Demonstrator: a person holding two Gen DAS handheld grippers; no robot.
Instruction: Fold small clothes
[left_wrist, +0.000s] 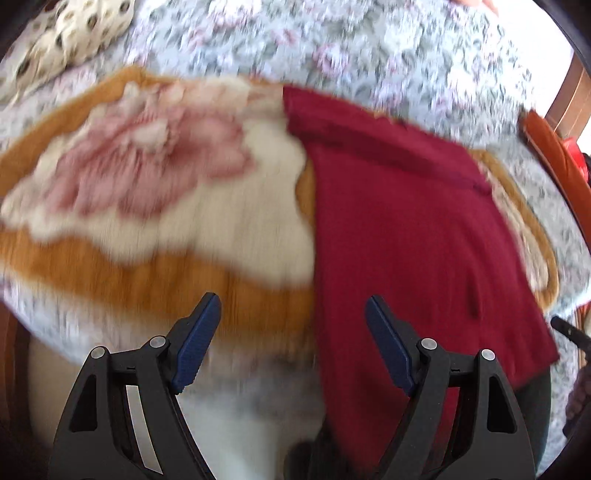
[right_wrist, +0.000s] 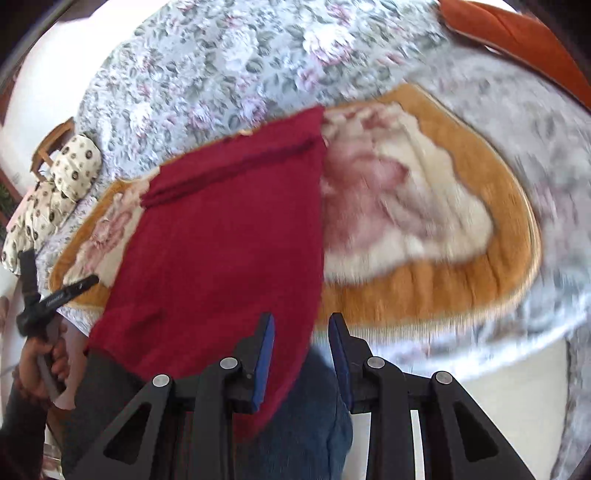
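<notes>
Red garment (left_wrist: 406, 229) lies flat on the oval rug (left_wrist: 147, 280), long axis running away from both tongs, near edge just ahead of right tongs (right_wrist: 301, 354), part-open and empty; left tongs (left_wrist: 291, 343) wide, empty, beside its edge.

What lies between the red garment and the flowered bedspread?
An oval orange rug with a pink flower lies under the red garment, on the flowered bedspread; both wrist views show it.
</notes>
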